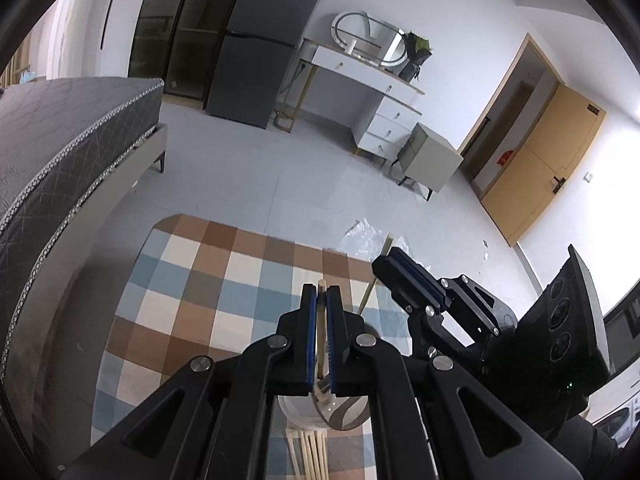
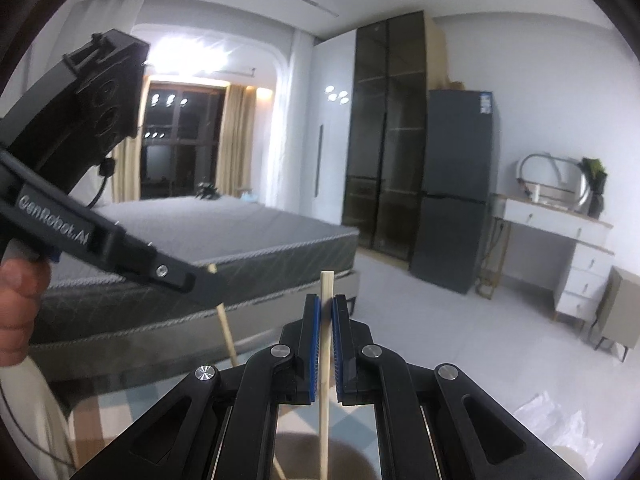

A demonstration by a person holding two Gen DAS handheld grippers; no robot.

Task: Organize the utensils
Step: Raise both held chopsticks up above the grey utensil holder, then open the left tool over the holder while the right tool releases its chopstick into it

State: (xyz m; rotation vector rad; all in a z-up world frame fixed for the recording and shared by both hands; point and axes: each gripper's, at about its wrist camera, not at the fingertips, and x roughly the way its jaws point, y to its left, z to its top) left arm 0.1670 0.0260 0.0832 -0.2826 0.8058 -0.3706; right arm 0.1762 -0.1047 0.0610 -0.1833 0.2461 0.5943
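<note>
Chopsticks are the things handled here, and each gripper holds one. In the left wrist view, the left gripper (image 1: 320, 292) has its blue pads nearly closed on a thin wooden chopstick (image 1: 321, 336), whose lower end goes down into a glass cup (image 1: 304, 416) below the fingers. Only this view shows the checked rug (image 1: 224, 280) under the cup and more wooden sticks (image 1: 310, 456) lying beneath it. It also shows the right gripper (image 1: 412, 280) from the side, pressed on a second chopstick (image 1: 366, 300).

In the right wrist view, the right gripper (image 2: 325, 304) clamps that chopstick (image 2: 325, 360) upright between its pads, above a dark round rim (image 2: 352, 440), probably the cup, though it is blurred. The left gripper (image 2: 200, 280) appears at the left with its chopstick (image 2: 228, 340) slanting down. Only this view shows the bed (image 2: 240, 224).
</note>
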